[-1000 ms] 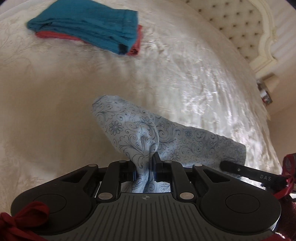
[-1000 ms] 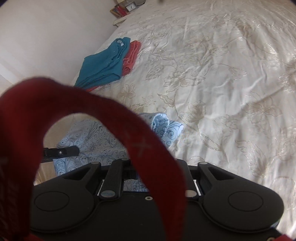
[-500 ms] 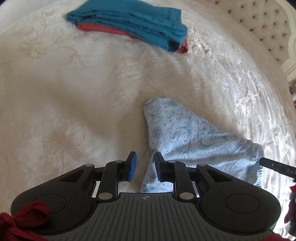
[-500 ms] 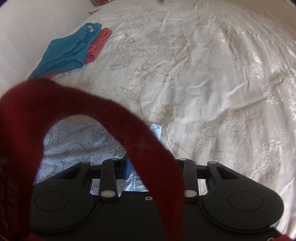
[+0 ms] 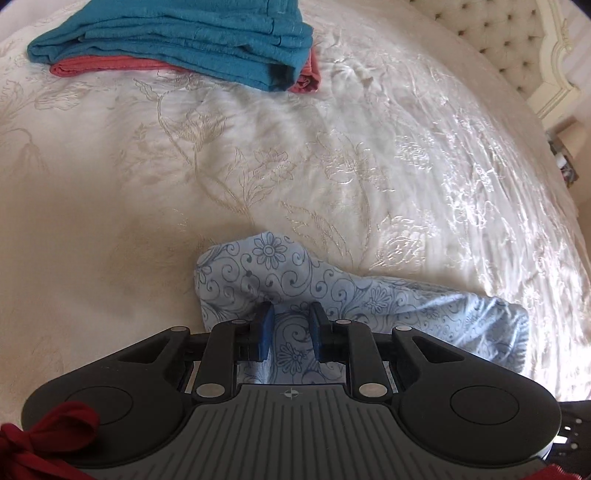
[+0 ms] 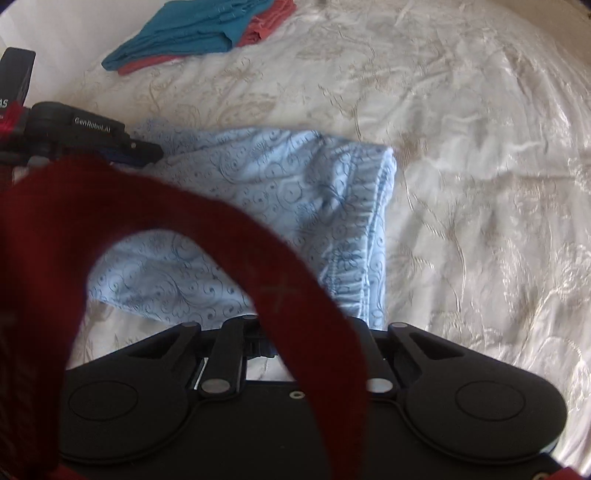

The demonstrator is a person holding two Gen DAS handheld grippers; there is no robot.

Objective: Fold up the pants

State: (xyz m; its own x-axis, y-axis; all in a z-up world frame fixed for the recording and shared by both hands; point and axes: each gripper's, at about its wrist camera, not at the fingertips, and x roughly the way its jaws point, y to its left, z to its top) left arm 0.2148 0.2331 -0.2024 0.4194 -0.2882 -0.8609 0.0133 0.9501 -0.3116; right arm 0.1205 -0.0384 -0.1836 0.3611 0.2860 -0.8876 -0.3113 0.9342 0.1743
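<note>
**Left wrist view: jaws parted over the folded blue pants**

Left wrist view shows your left gripper (image 5: pixel 289 328) with its jaws standing apart, blue pads on either side of a ridge of the light blue patterned pants (image 5: pixel 332 291); the cloth runs between them without being pinched. From there the pants spread toward 3 o'clock, lying in a folded bundle on the bed (image 5: pixel 110 206). At 12 o'clock, well apart from the pants, a folded teal garment (image 5: pixel 184 37) sits on top of a folded red garment (image 5: pixel 110 66). The tufted headboard (image 5: pixel 509 40) curves along at 2 o'clock.

On your right gripper (image 6: pixel 306 336), a red strap (image 6: pixel 184 214) loops across the lens and hides the jaws, so you cannot tell whether they are parted or closed. Just beyond the gripper body the pants (image 6: pixel 280 177) lie flat, their gathered waistband edge (image 6: pixel 373 229) running at 1 o'clock. Your left gripper (image 6: pixel 92 129) reaches in at 10 o'clock, touching the pants' far left edge. The teal and red stack (image 6: pixel 199 33) lies at 11 o'clock.
</note>
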